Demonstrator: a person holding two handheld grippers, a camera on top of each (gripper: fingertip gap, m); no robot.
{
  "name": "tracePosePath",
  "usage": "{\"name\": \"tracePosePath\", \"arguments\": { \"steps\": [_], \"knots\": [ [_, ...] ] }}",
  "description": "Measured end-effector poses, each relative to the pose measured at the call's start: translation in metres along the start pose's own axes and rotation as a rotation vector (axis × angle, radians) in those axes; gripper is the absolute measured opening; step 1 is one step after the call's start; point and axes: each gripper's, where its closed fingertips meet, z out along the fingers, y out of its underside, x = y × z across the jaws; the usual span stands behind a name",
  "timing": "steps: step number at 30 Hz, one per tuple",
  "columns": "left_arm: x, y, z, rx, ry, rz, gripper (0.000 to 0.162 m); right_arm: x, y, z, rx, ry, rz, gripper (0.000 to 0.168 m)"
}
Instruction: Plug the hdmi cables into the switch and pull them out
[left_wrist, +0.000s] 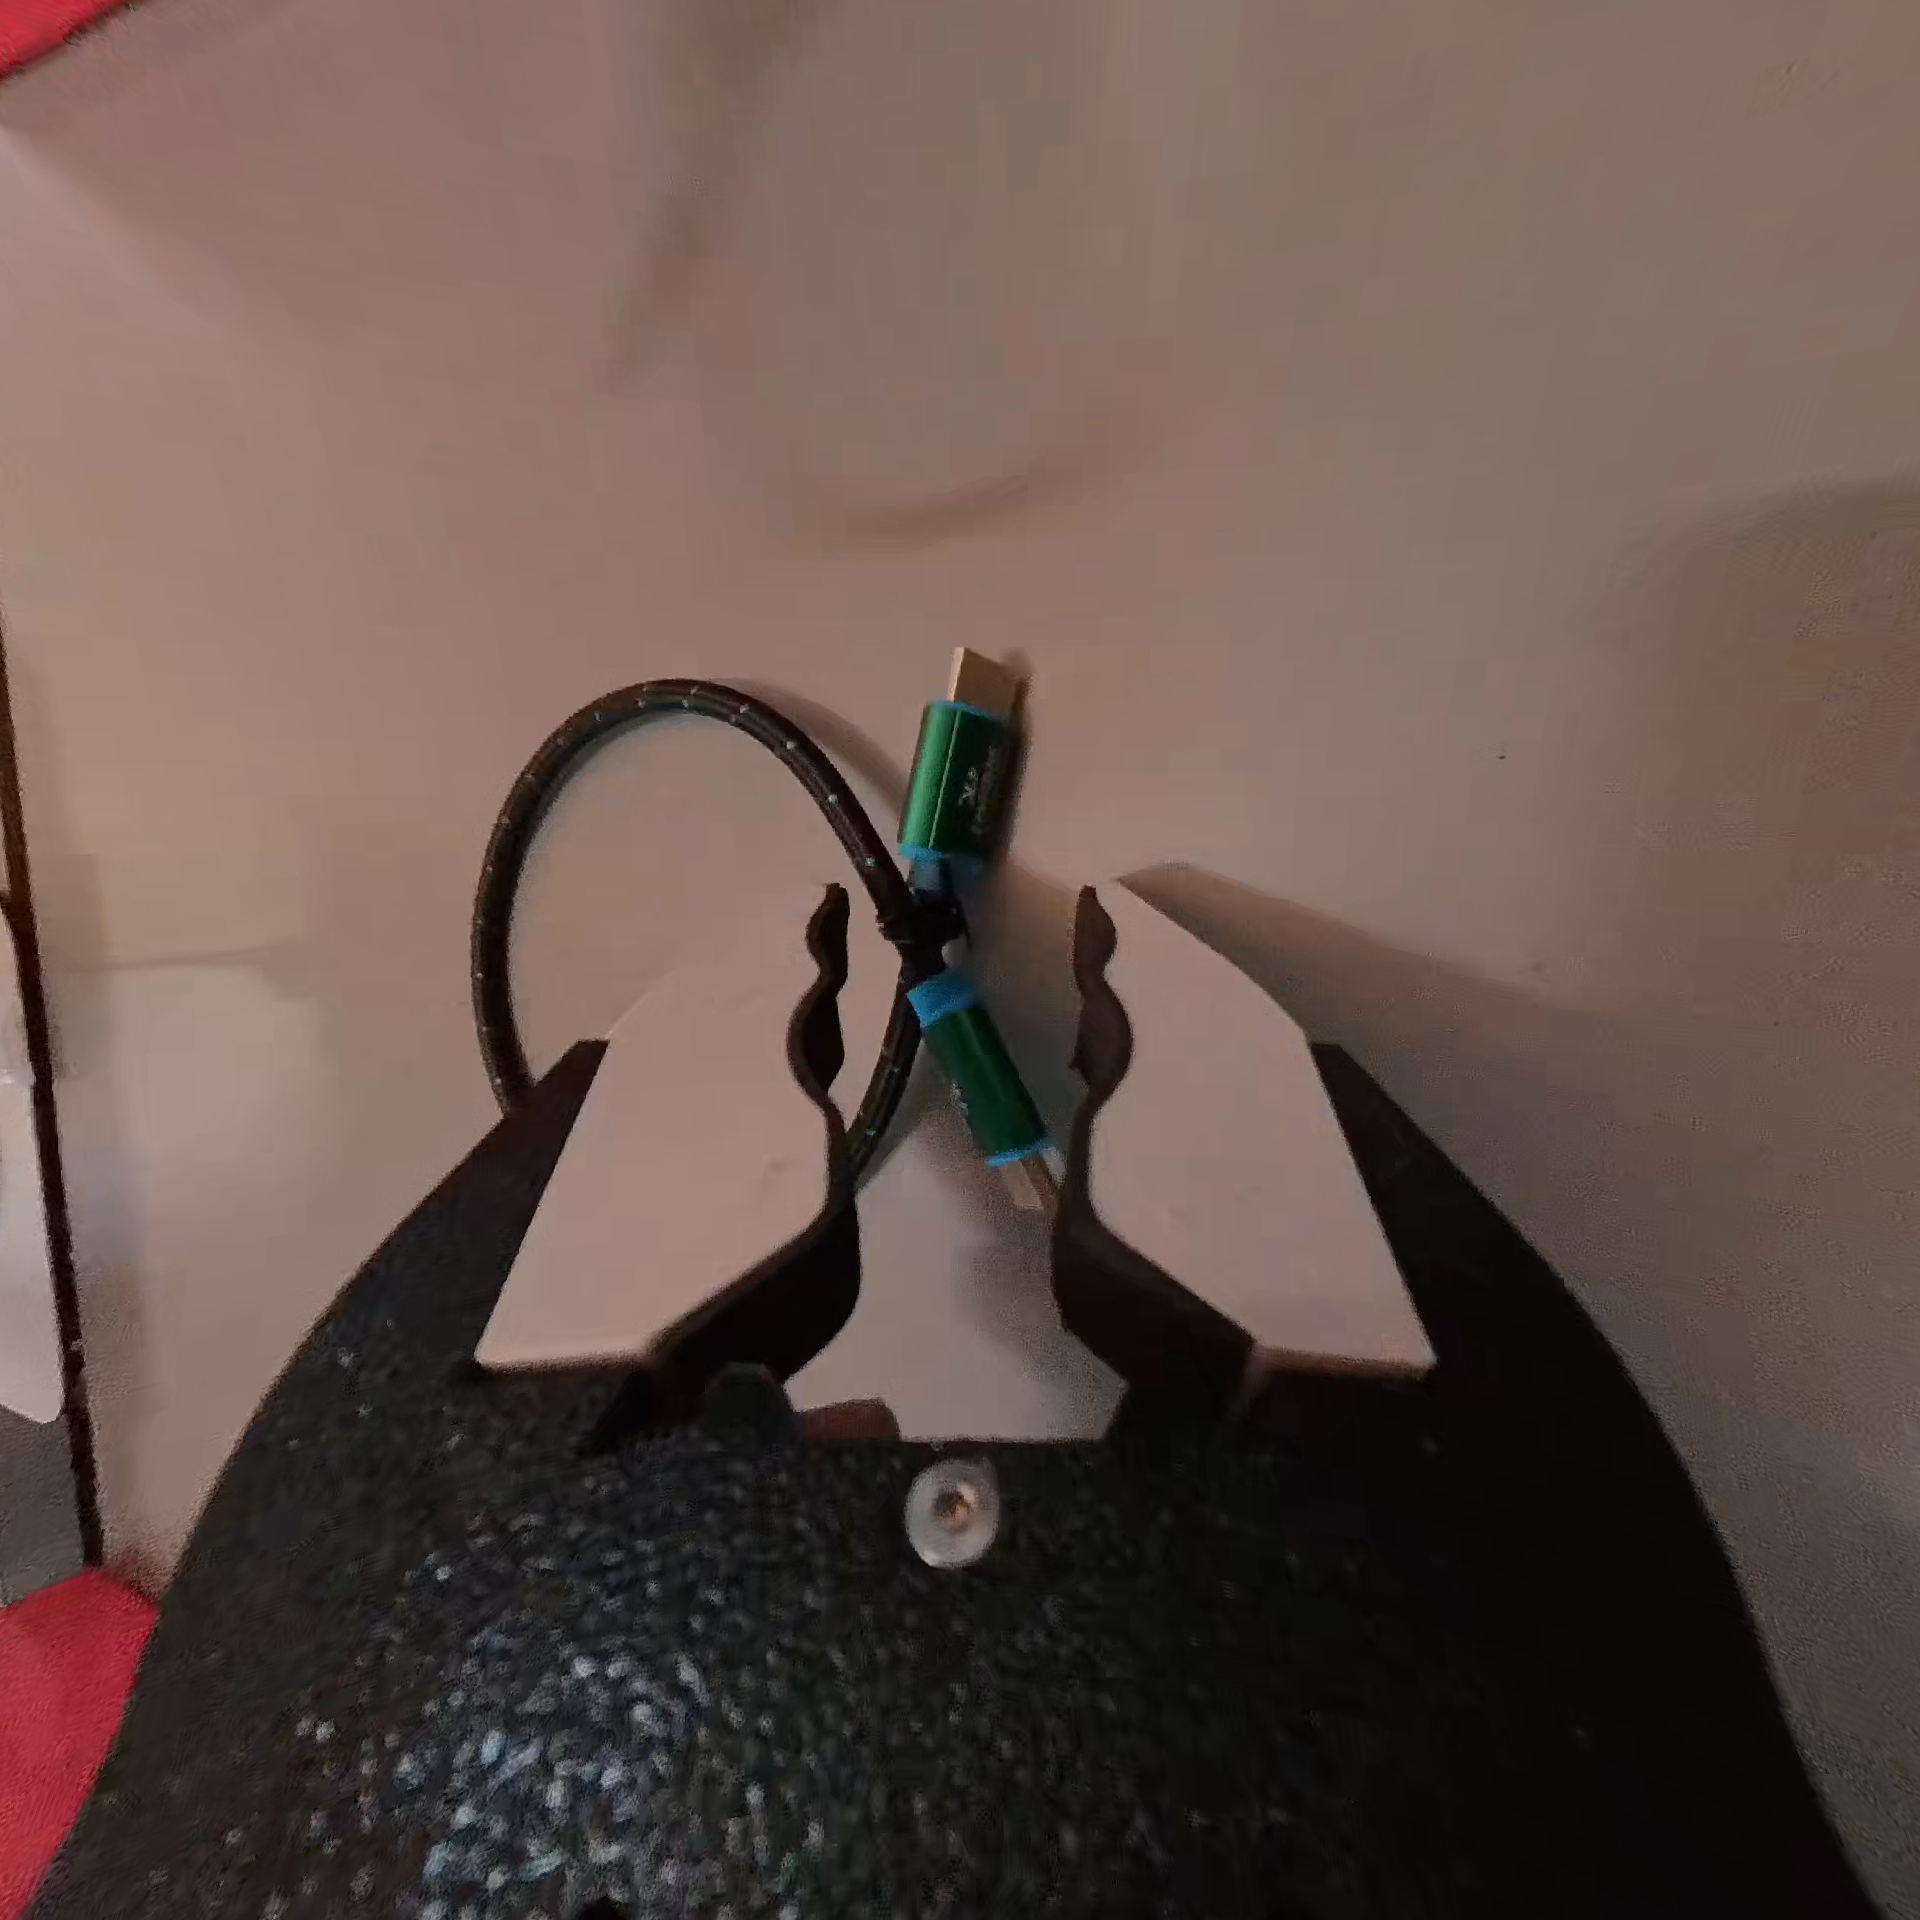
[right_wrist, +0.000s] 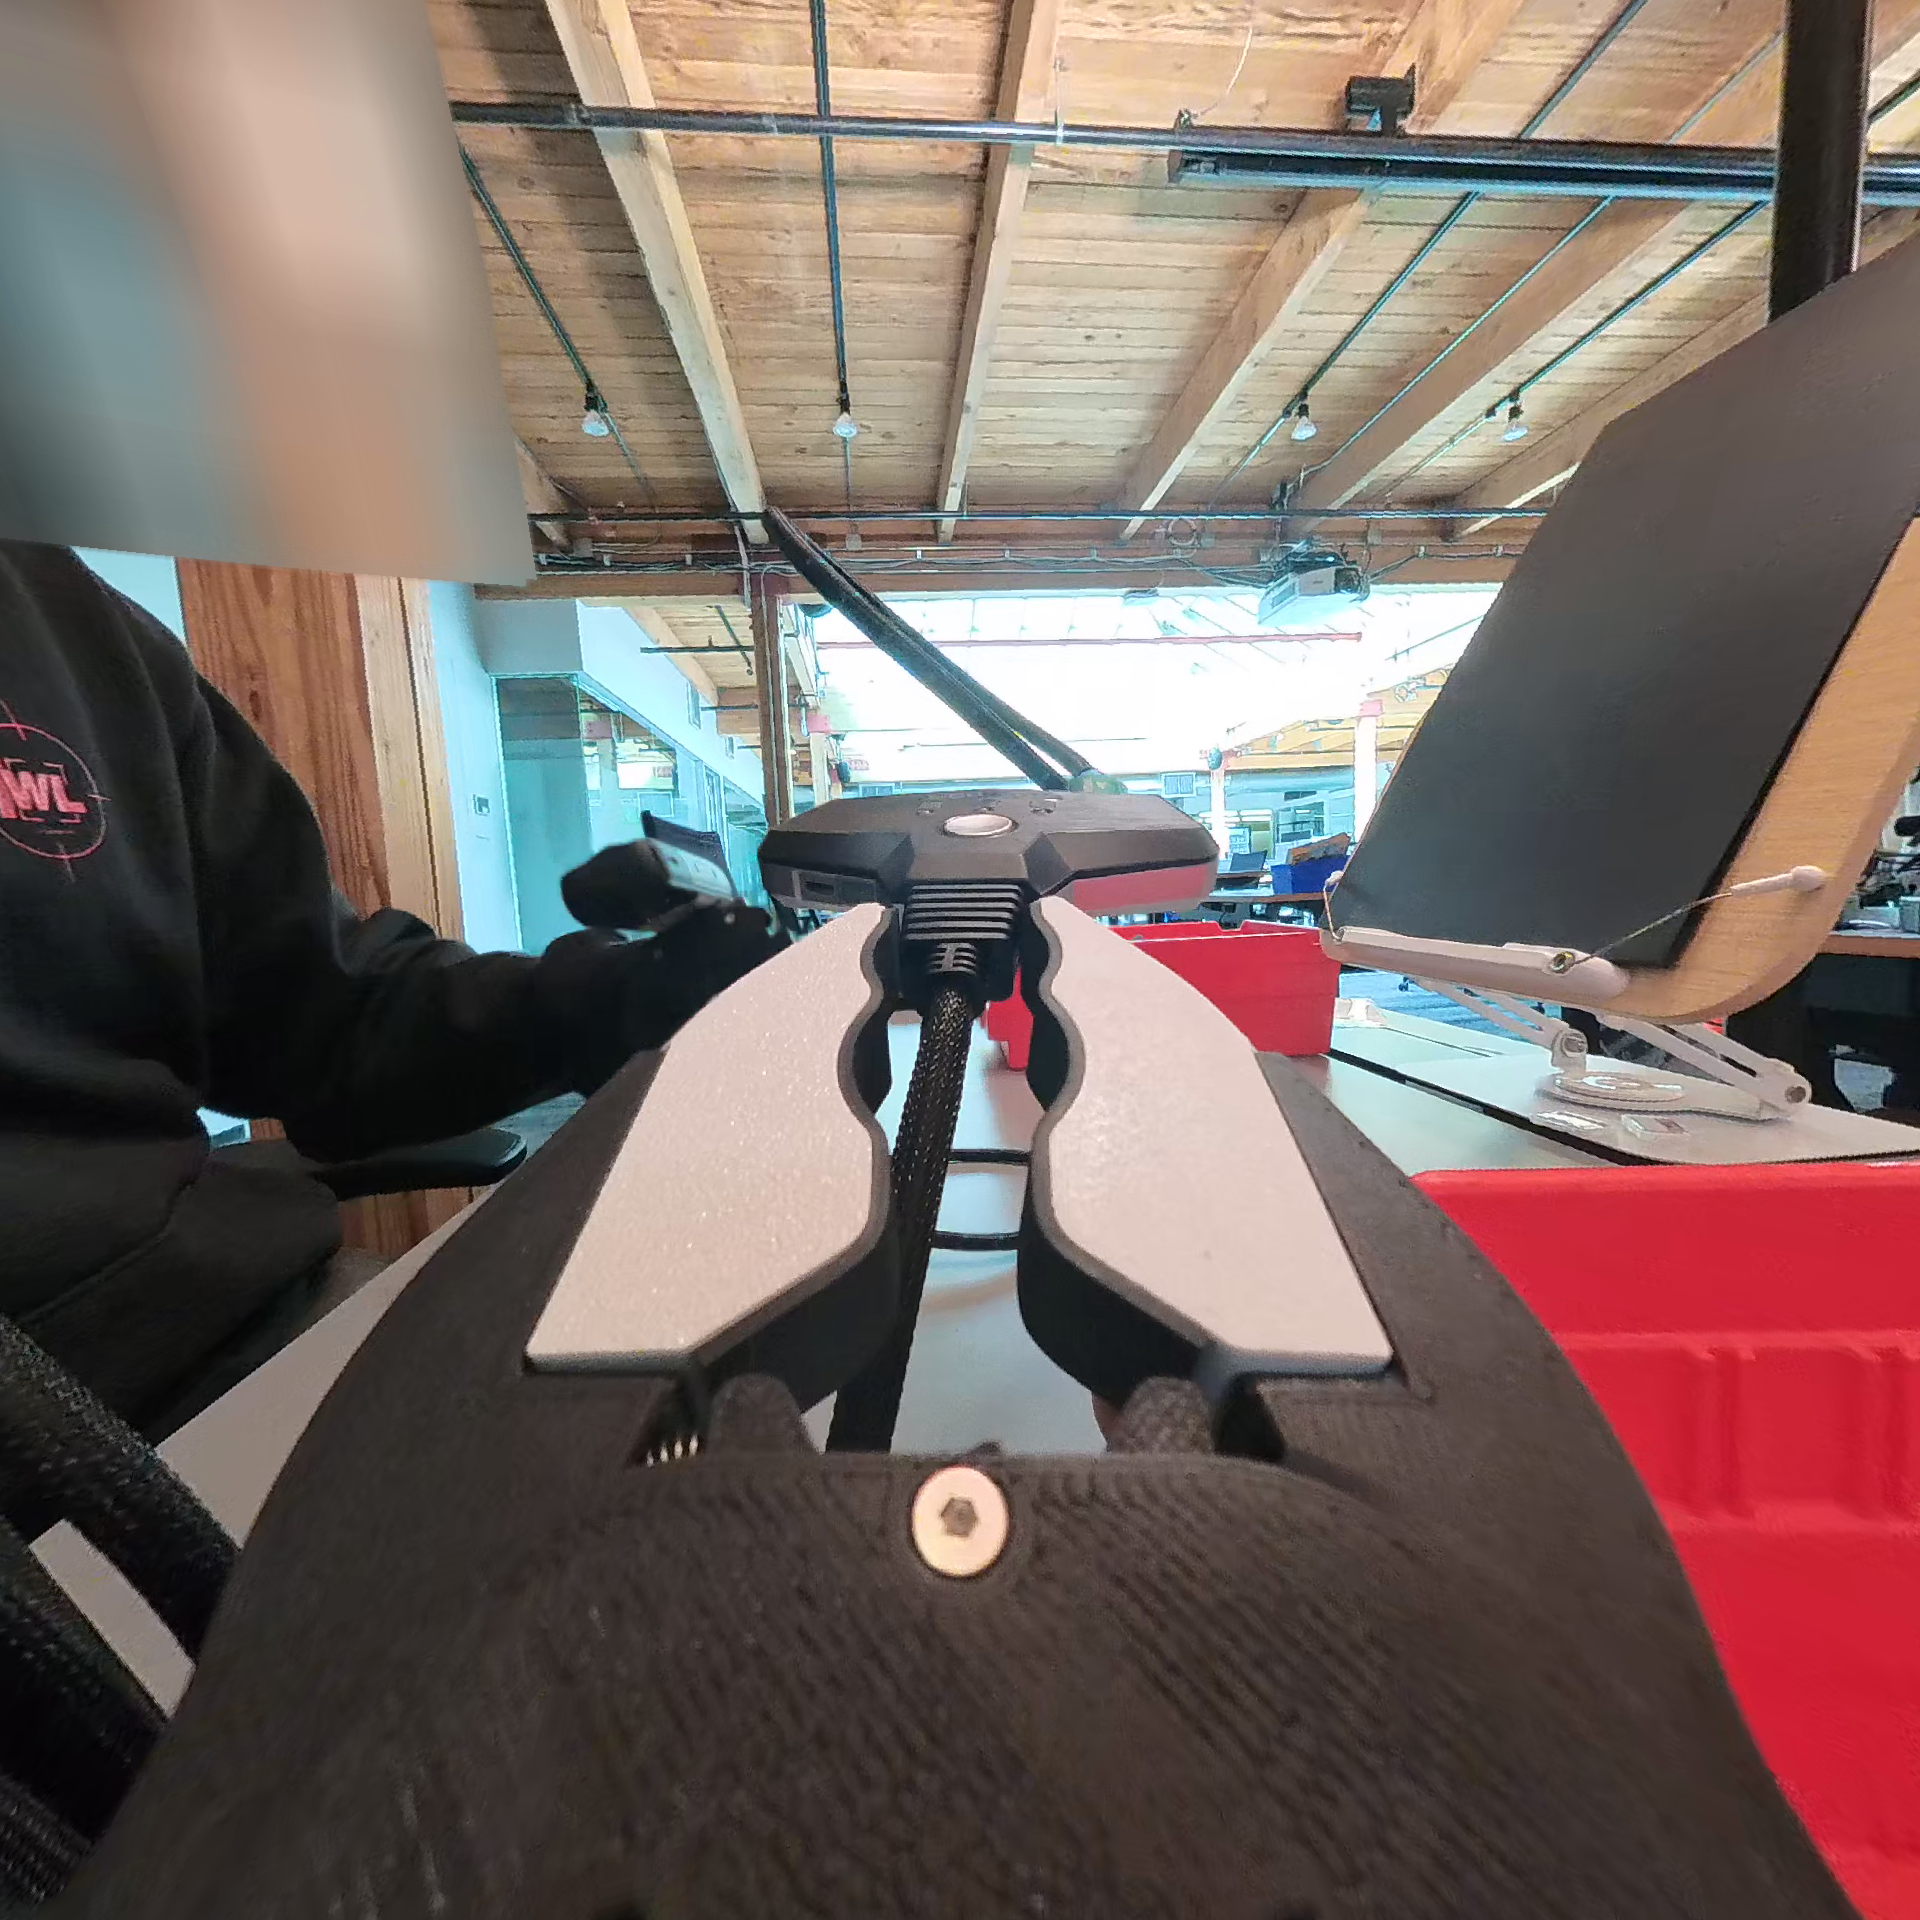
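In the left wrist view, a short black braided hdmi cable lies looped on the pale table. It has a green plug at each end, one farther away and one nearer. My left gripper is open above it, and the nearer plug shows between the fingers, untouched. In the right wrist view, my right gripper is shut on the ribbed black plug of a thick black braided cable. This plug meets the near side of the black switch. Another black cable leaves the switch's far side.
A red bin stands close on the right and another red bin sits behind the switch. A tilted stand holding a dark panel is at right. A person in a black hoodie sits at left, gloved hand raised.
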Motion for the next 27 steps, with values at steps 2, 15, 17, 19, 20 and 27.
{"name": "tracePosePath", "arguments": {
  "steps": [2,15,17,19,20,27],
  "knots": [
    [-0.003,0.0,0.007,0.021,-0.008,-0.076,0.029,-0.001,0.0,0.0,0.0,-0.005,0.0,0.022],
    [-0.027,-0.081,-0.037,0.426,0.478,-0.957,0.014,-0.013,-0.003,0.002,0.023,-0.076,-0.034,0.022],
    [-0.033,-0.088,-0.05,0.429,0.595,-1.026,0.014,-0.016,-0.005,0.002,0.036,-0.086,-0.059,0.022],
    [-0.039,-0.091,-0.058,0.408,0.685,-1.056,0.014,-0.02,-0.005,0.003,0.031,-0.105,-0.078,0.022],
    [-0.041,-0.093,-0.063,0.398,0.738,-1.067,0.014,-0.022,-0.004,0.004,0.02,-0.112,-0.09,0.022],
    [-0.05,-0.114,-0.081,0.303,0.949,-1.018,0.018,-0.033,0.004,0.01,-0.028,-0.168,-0.133,0.022]
  ]
}}
